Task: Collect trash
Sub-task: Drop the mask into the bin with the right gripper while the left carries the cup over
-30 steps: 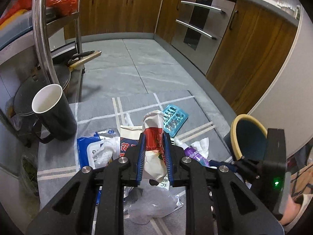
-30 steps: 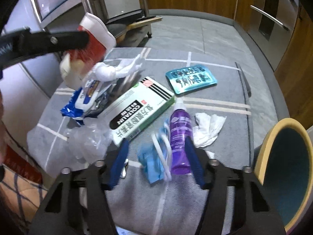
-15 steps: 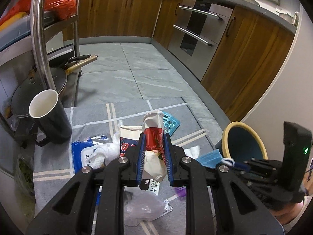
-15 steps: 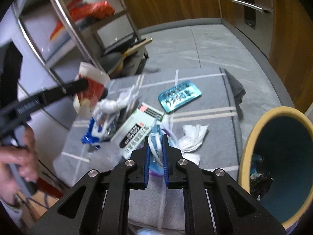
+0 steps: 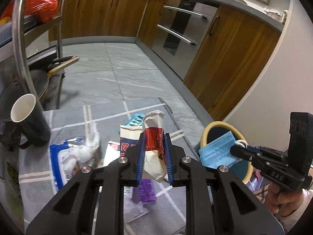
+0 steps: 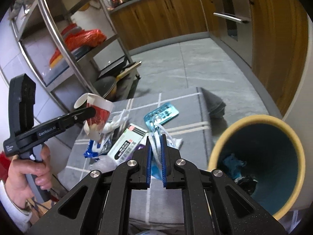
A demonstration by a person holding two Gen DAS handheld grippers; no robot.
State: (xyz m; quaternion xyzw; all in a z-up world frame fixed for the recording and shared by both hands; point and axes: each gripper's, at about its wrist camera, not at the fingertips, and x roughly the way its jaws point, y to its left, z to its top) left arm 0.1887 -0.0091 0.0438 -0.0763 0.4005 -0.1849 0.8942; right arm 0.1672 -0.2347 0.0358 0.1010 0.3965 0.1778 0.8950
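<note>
I hold a gripper in each hand, both loaded; my left gripper (image 5: 154, 156) is clamped on a crushed paper cup (image 5: 153, 137), red and white, pinched at its middle so the open end sticks up past the pads and nothing slips out; my right gripper (image 6: 156, 160) is closed on a blue mask (image 5: 217, 150), caught by its white ear loop (image 6: 157, 148) so the cloth hangs below the jaws, just over the near rim of the bin (image 6: 256, 118).

The bin stands at the right of the grey mat (image 5: 35, 178), its mouth tilted toward me, some scraps already at the bottom; I judge the mask goes in first, being closest, and the cup after.

More trash lies on the mat: a wet-wipe pack (image 5: 58, 164) at the left with a wad of tissue (image 5: 90, 146) on it, a carton (image 6: 127, 146) in the middle, a purple bottle (image 5: 147, 192) near me, a blister pack (image 6: 162, 113) farther off; a black mug (image 5: 29, 121) stands at the far left, likely not trash.
</note>
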